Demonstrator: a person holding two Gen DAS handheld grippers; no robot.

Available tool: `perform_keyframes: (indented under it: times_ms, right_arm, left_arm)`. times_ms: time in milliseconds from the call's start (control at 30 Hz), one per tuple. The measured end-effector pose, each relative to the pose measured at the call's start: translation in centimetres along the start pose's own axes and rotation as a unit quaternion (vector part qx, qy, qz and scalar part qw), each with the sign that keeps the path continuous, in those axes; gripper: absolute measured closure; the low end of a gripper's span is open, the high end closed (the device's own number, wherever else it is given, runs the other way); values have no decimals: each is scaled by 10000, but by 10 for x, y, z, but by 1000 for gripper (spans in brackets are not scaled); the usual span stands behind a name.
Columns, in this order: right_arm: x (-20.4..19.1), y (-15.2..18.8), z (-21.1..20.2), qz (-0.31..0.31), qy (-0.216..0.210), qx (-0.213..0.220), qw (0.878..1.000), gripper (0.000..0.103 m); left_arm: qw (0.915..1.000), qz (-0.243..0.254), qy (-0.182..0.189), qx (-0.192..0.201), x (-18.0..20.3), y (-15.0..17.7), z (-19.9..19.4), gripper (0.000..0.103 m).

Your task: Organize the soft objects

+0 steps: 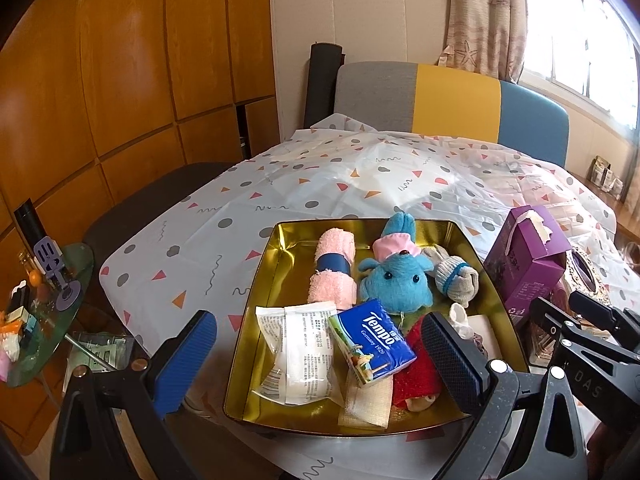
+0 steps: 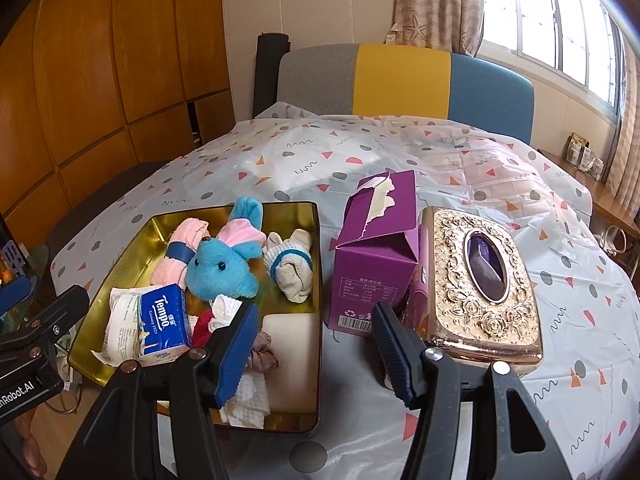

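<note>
A gold tin tray [image 1: 288, 240] [image 2: 316, 280] on the table holds soft things: a blue plush toy [image 1: 394, 280] [image 2: 222, 270], a rolled pink towel [image 1: 334, 272] [image 2: 180, 254], grey-white socks [image 1: 456, 276] [image 2: 292, 266], a blue Tempo tissue pack [image 1: 372, 342] [image 2: 164, 322], a white sachet [image 1: 296, 352], a red cloth [image 1: 416, 376] and a white sponge [image 2: 288, 356]. My left gripper [image 1: 320, 356] is open and empty, above the tray's near half. My right gripper [image 2: 316, 356] is open and empty, over the tray's right wall and the table beside it.
A torn purple carton [image 2: 376, 256] [image 1: 528, 256] stands right of the tray, with an ornate gold tissue box [image 2: 480, 280] beside it. A patterned cloth [image 2: 400, 152] covers the table. A striped chair [image 2: 404, 84] is behind; a glass side table [image 1: 48, 312] is at left.
</note>
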State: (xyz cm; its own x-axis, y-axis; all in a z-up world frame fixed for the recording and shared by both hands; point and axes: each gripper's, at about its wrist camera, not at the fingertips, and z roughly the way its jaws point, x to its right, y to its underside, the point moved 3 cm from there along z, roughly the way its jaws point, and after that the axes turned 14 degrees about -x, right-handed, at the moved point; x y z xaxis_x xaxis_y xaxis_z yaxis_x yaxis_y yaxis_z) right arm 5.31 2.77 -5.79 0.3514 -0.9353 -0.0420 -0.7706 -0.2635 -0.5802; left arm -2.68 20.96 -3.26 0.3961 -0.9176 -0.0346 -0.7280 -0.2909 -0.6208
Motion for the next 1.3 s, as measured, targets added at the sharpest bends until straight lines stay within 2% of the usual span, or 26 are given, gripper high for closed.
perform_keyframes:
  times_ms: [1300]
  right_arm:
    - [1, 0, 1, -1, -13, -22, 10000, 43]
  left_arm:
    - [10000, -1, -12, -64, 1, 3, 1, 0]
